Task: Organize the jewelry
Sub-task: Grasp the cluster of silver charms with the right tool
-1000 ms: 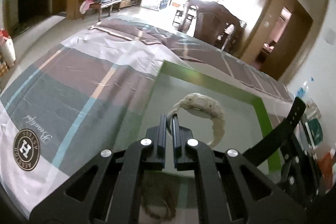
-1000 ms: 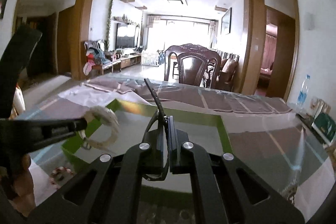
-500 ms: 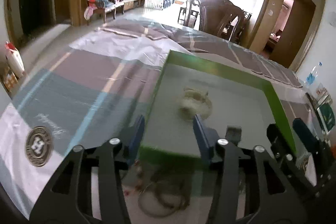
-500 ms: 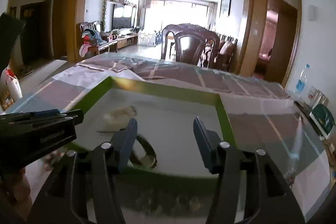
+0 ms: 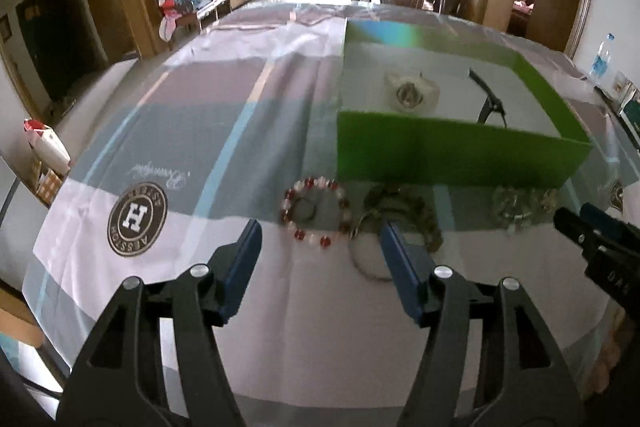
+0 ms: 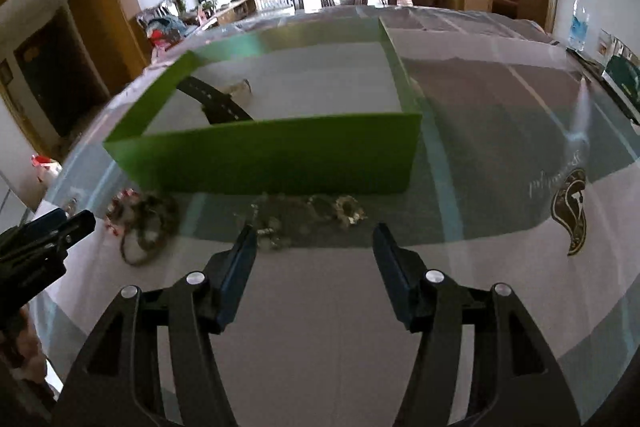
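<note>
Done: a white watch [image 5: 411, 91] and a black watch [image 6: 218, 102] are seen lying inside the green box [image 5: 460, 155], near each other on its pale floor.
Left: several pieces are still outside, in a row on the table [image 5: 304, 327] just in front of the box's near wall: a red and white bead bracelet [image 5: 316, 211], a brownish bead bracelet [image 5: 404, 213] overlapped by a thin ring-shaped bangle [image 5: 370, 255], and a pale, glittery bracelet [image 5: 520, 205]; more small sparkly pieces [image 6: 348, 210] are shown in the right view, too blurred to be told apart.
Progress: roughly a start is judged to be made; most items remain to be moved.
Left hand-held gripper [image 5: 320, 259]: held wide apart and empty, aimed at the red and white bead bracelet.
Right hand-held gripper [image 6: 312, 257]: spread wide, nothing held, placed before the sparkly pieces.
Writing: a round brown emblem [image 5: 137, 219] with a large "H" is printed on the tablecloth; its ring lettering and the script beside it are mirrored and cannot be read surely.
Other labels: a brown crest [image 6: 571, 213] is printed at the right, unreadable.
</note>
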Demonstrator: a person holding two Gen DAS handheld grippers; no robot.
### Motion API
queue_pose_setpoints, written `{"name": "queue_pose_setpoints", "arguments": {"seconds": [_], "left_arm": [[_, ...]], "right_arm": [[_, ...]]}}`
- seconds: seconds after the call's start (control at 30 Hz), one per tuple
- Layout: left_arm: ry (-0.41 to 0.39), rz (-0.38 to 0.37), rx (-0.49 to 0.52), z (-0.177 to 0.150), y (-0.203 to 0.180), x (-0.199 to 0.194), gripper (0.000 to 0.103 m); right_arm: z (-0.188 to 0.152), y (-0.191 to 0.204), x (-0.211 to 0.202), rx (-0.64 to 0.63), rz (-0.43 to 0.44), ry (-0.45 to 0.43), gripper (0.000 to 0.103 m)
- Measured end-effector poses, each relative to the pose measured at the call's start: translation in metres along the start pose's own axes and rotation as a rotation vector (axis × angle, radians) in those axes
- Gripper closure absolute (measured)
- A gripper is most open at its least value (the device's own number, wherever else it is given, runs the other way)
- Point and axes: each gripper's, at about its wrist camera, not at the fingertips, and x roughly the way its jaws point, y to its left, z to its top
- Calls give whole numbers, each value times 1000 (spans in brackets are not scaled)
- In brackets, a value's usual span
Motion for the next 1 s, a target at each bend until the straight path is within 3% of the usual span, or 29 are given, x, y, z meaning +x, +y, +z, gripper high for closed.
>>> {"name": "queue_pose_setpoints", "arguments": {"seconds": [0.1,0.2,0.33,0.4,0.43,0.53,0.6,0.7,0.77,1.0], "left_arm": [[-7,5,-17,2,6,0,41],[1,10,-22,4,6,4,41],[32,-6,5,-2,-2,14,41],[51,-25,10,-2,-6,20,42],[55,-29,13,-1,-9,22,42],[38,-38,8,8,-15,28,42],[47,-18,7,15,-19,39,42],[89,-29,13,18,-23,54,44],[105,-47,20,16,-27,59,48],[138,-106,98,-5,-36,48,53]], "right_arm": [[9,1,-13,-31,-21,-66,43],[12,6,-12,-64,-42,-77,43],[4,14,4,-94,16,-31,44],[5,20,14,-112,62,-12,50],[8,22,18,-117,69,-8,54],[16,29,32,-120,55,-15,55],[22,30,47,-107,55,29,55],[21,30,64,-99,81,94,74],[18,29,63,-95,78,105,81],[-3,25,40,-130,152,183,81]]}}
